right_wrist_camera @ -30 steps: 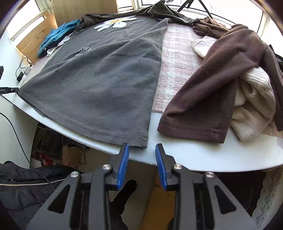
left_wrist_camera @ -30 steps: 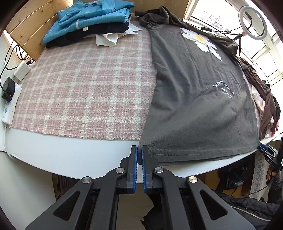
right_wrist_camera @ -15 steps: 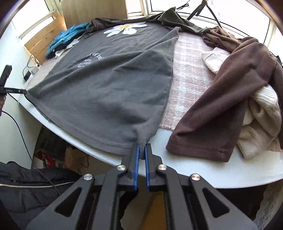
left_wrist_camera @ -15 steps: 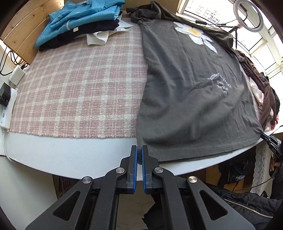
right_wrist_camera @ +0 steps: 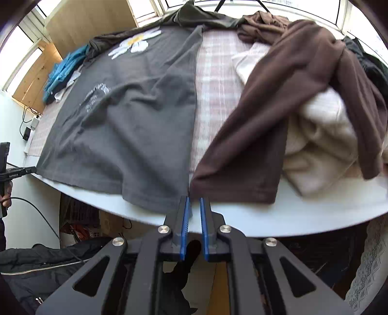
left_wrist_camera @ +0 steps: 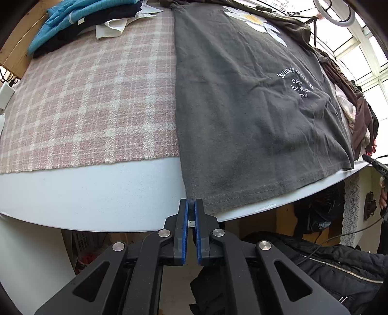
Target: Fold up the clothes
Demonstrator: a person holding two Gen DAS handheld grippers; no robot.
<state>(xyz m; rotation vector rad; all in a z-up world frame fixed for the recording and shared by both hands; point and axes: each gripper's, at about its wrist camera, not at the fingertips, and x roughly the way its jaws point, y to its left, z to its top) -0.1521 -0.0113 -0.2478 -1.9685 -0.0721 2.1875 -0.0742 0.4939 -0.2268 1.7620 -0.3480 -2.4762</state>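
A dark grey T-shirt [left_wrist_camera: 242, 121] with a white daisy print and white lettering lies spread on the table, its hem at the near edge. My left gripper [left_wrist_camera: 191, 202] is shut on the hem's left corner, and grey fabric fills the narrow gap between its blue pads. The same T-shirt [right_wrist_camera: 126, 126] shows in the right wrist view, its right edge running straight down to my right gripper [right_wrist_camera: 194, 200]. This gripper grips the right hem corner; its jaws are opening slightly, and a thin light gap shows beside the fabric.
A pink plaid cloth [left_wrist_camera: 84, 97] covers the white table [left_wrist_camera: 97, 193]. Folded blue and dark clothes [left_wrist_camera: 72, 17] sit at the far left. A brown garment [right_wrist_camera: 291, 97] and a cream sweater [right_wrist_camera: 320, 145] are piled right of the shirt. A dark jacket [left_wrist_camera: 327, 261] lies below the table edge.
My right gripper went from open in front of the hem to shut on its right corner, then its gap widened a little. Both views drew closer to the shirt.
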